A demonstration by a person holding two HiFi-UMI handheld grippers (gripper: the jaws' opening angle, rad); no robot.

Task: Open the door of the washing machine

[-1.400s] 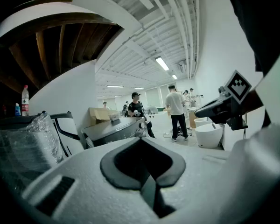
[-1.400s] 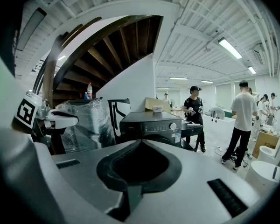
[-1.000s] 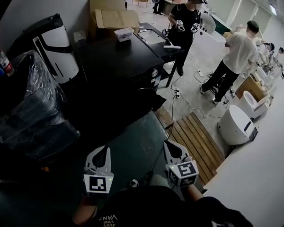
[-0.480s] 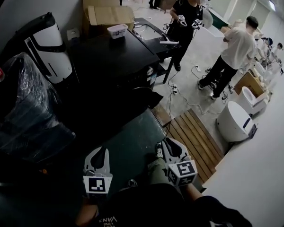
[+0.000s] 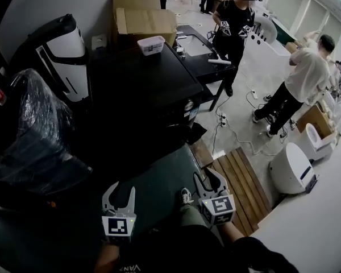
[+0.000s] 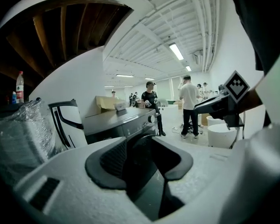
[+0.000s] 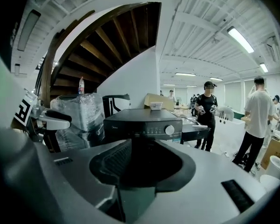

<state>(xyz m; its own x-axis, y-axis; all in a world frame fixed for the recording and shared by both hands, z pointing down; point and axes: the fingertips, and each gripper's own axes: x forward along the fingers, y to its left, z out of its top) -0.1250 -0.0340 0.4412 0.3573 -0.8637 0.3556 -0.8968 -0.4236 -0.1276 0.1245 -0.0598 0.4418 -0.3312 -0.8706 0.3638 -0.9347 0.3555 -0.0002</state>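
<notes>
The dark washing machine (image 5: 150, 87) stands ahead in a cluttered workshop, a cardboard box (image 5: 143, 20) behind it and wooden slats (image 5: 241, 182) on the floor (image 5: 241, 90) beside. The left claw (image 5: 121, 190) and right claw (image 5: 207, 178) are both opening, empty, short of it. The lettering on its control panel (image 7: 147, 129) is too small to read.

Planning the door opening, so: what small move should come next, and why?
Probably advance the right gripper toward the washing machine: both it and the left gripper are empty, jaws opening, short of the machine, whose door handle is not discernible.
</notes>
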